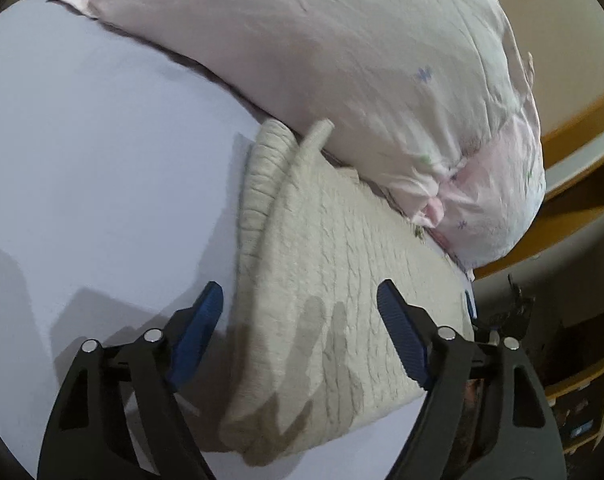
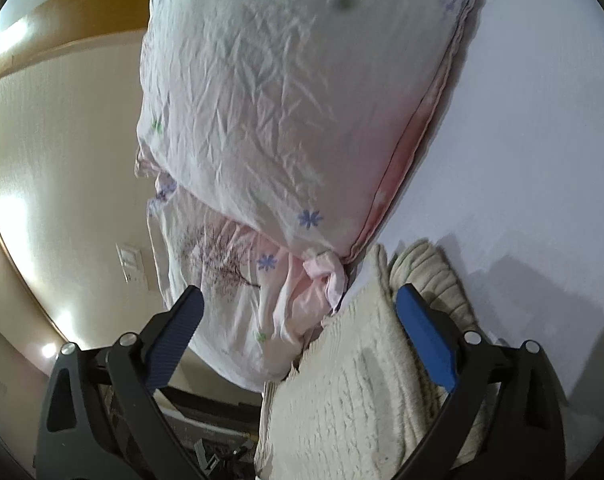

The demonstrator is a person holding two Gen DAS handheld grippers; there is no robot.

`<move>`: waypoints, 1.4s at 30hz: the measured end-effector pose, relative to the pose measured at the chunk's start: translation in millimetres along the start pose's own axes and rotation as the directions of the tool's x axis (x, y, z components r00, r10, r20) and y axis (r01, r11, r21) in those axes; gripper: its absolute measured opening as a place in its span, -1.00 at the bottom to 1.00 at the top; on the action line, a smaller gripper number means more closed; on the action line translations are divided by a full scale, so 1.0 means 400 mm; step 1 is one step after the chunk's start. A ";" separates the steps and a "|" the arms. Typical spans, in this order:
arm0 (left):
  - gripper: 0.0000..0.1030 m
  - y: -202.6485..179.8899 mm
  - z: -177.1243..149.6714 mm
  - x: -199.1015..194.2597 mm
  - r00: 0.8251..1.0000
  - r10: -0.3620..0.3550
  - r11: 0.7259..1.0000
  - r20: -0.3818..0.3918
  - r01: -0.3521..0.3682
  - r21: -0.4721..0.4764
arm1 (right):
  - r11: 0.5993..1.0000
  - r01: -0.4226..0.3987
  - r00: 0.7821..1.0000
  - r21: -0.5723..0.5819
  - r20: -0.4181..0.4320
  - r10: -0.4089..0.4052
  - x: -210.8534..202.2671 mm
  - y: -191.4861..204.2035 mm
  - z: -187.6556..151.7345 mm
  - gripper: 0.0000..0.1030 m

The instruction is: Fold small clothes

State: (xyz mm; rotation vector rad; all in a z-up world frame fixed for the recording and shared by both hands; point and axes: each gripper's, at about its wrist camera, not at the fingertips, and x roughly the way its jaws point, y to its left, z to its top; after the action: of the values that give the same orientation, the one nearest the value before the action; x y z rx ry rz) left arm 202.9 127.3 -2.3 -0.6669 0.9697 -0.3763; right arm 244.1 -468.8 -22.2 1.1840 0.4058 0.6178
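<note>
A cream cable-knit garment (image 1: 333, 264) lies folded on the pale lilac bed sheet (image 1: 82, 168), its ribbed edge toward the pillow. My left gripper (image 1: 300, 300) is open just above the garment, its blue pads apart and holding nothing. The garment also shows in the right wrist view (image 2: 353, 392), lying at the bed's edge. My right gripper (image 2: 298, 308) is open over the garment's near end, empty. A tip of the right gripper's blue pad (image 1: 469, 304) shows at the garment's right edge in the left wrist view.
A large pink flowered pillow (image 1: 341, 72) lies against the garment's far edge, also in the right wrist view (image 2: 286, 112). A wooden bed frame (image 1: 573, 152) and shelves (image 1: 581, 408) stand at the right. A beige wall with a switch (image 2: 132, 264) lies beyond the bed edge.
</note>
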 end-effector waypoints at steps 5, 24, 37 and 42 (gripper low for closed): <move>0.40 -0.018 0.004 0.025 1.000 -0.008 0.999 0.001 0.008 -0.041 | 0.999 0.012 0.999 -0.035 -0.047 -0.014 0.011 0.014 -0.010 0.92; -0.65 -0.532 0.004 0.200 0.915 -0.398 0.908 -0.069 0.404 0.114 | 0.951 0.114 0.992 -0.288 0.084 -0.094 -0.083 0.137 0.017 0.93; 0.76 -0.709 -0.092 0.378 0.915 -0.351 0.884 -0.197 0.393 0.254 | 0.934 0.255 0.961 -0.250 -0.044 -0.274 -0.089 0.103 0.068 0.96; 0.76 -0.576 -0.063 0.388 0.989 -0.031 0.966 -0.143 0.066 0.250 | 0.901 0.365 0.904 -0.234 -0.143 -0.403 -0.047 0.061 0.050 0.96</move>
State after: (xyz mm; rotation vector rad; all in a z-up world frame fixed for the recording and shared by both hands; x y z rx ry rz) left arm 262.1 -141.3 44.1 -0.4358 1.0162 -0.5862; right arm 236.1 -489.4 7.1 0.8204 0.7038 0.4121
